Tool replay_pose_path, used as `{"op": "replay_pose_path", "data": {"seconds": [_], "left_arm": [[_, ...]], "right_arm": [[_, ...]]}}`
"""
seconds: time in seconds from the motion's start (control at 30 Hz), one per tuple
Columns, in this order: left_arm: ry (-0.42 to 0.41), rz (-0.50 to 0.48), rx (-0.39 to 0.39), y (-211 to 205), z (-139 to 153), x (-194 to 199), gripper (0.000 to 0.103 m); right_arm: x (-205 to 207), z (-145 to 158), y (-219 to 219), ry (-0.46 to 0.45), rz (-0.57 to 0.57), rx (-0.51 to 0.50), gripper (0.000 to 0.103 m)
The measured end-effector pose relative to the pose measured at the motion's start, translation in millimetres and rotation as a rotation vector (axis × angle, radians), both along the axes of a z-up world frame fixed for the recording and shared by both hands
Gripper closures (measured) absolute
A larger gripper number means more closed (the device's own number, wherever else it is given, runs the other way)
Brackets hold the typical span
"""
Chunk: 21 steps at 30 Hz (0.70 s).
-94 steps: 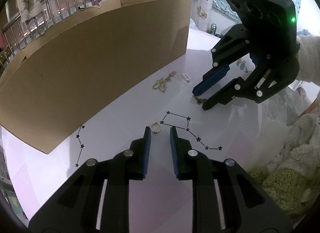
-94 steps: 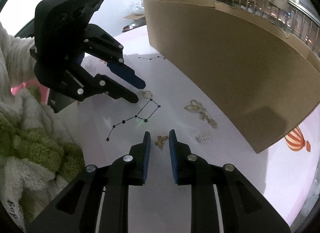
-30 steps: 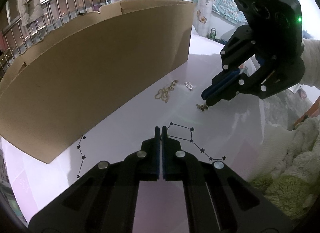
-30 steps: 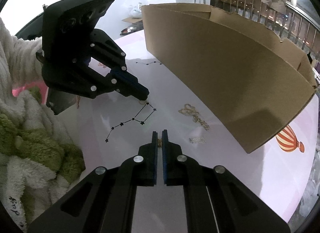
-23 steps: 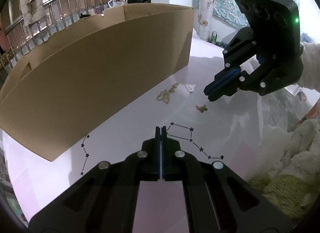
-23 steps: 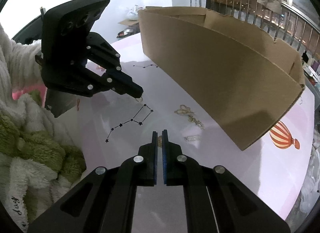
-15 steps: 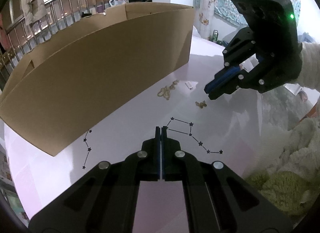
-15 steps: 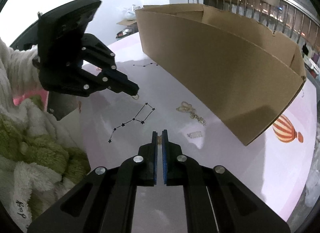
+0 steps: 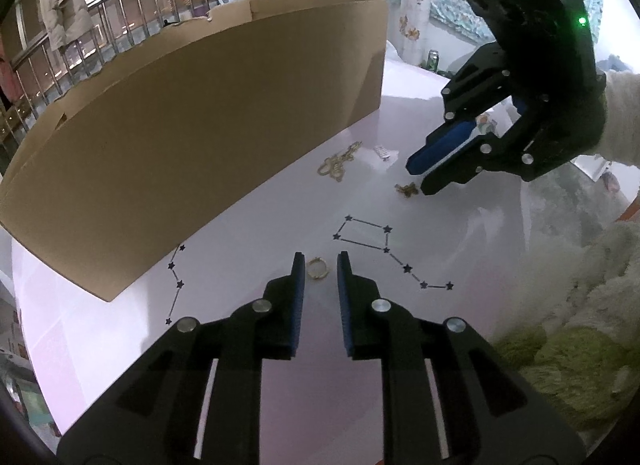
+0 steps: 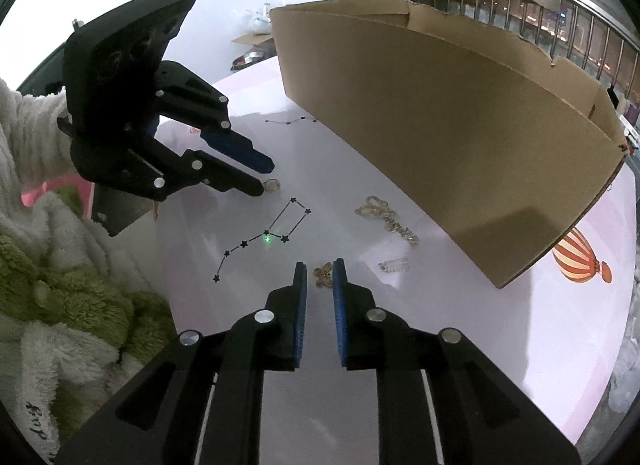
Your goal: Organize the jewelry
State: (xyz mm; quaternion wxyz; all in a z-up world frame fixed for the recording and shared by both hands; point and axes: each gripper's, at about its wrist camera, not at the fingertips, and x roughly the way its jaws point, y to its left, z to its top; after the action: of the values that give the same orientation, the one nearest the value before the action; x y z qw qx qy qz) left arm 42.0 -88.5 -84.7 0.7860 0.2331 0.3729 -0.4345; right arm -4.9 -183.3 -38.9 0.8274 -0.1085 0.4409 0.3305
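A small gold ring (image 9: 317, 268) lies on the white table (image 9: 248, 233) between the tips of my left gripper (image 9: 320, 265). Its jaws are opening and the pads stand clear of the ring. A gold butterfly charm (image 10: 324, 275) lies between the tips of my right gripper (image 10: 320, 270), whose jaws are also opening, with no pad pressing on it. Each view shows the other gripper: the right gripper (image 9: 419, 180) just over the butterfly charm (image 9: 407, 189), the left gripper (image 10: 266, 176) at the ring (image 10: 273, 184).
A gold chain (image 10: 388, 219) and a small silver piece (image 10: 395, 265) lie near the long open cardboard box (image 10: 460, 125) along the far side. A star-line pattern (image 9: 372, 241) and a balloon picture (image 10: 582, 255) are printed on the table. Fluffy white and green sleeves (image 10: 60, 285) fill the near side.
Both grippers were shut half a second ago and their jaws now stand apart. The ring, which hung at the left tips, now rests on the table between them.
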Motion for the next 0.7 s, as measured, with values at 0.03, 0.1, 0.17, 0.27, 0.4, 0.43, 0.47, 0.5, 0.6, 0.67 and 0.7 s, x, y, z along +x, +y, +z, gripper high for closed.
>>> {"op": "replay_pose_path", "data": {"seconds": [0.03,0.1,0.17,0.27,0.4,0.43,0.47,0.5,0.6,0.67,0.7], "left_arm": [[0.001,0.004,0.001,-0.1,-0.9,1.1,0.088],[0.006,0.008,0.003,-2.4,-1.8,2.4,0.088],[0.008,0.006,0.004,-4.3,-2.9,3.5,0.088],[0.012,0.004,0.000,-5.7,-2.9,6.4,0.088],[0.010,0.001,-0.001,-3.6,-3.5,6.2,0.088],[0.006,-0.002,0.001,-4.2,-3.4,6.2,0.088],[0.003,-0.004,0.003,-4.0,-3.6,5.6,0.088],[0.001,-0.005,0.003,-3.8,-4.1,3.9,0.090],[0.001,-0.014,0.003,-3.9,-4.2,2.0,0.093],[-0.006,-0.015,0.005,-4.1,-3.9,1.3,0.093],[-0.004,-0.015,0.004,-3.9,-3.7,1.4,0.093]], "right_arm": [[0.2,0.0,0.4,-0.002,0.000,-0.001,0.089],[0.3,0.2,0.5,-0.001,0.001,0.001,0.089],[-0.1,-0.3,0.9,-0.004,0.003,-0.001,0.089],[-0.8,-1.4,2.1,-0.010,0.009,-0.010,0.089],[-1.3,-4.0,5.4,-0.022,0.016,-0.029,0.089],[-1.8,-4.1,5.9,-0.030,0.018,-0.035,0.089],[-1.5,-3.7,6.1,-0.031,0.019,-0.035,0.089],[-1.3,-3.0,5.9,-0.031,0.020,-0.036,0.089],[-0.7,-3.2,5.7,-0.034,0.018,-0.041,0.089],[0.3,-2.8,5.5,-0.033,0.017,-0.043,0.090],[0.3,-2.8,5.5,-0.034,0.016,-0.044,0.090]]}}
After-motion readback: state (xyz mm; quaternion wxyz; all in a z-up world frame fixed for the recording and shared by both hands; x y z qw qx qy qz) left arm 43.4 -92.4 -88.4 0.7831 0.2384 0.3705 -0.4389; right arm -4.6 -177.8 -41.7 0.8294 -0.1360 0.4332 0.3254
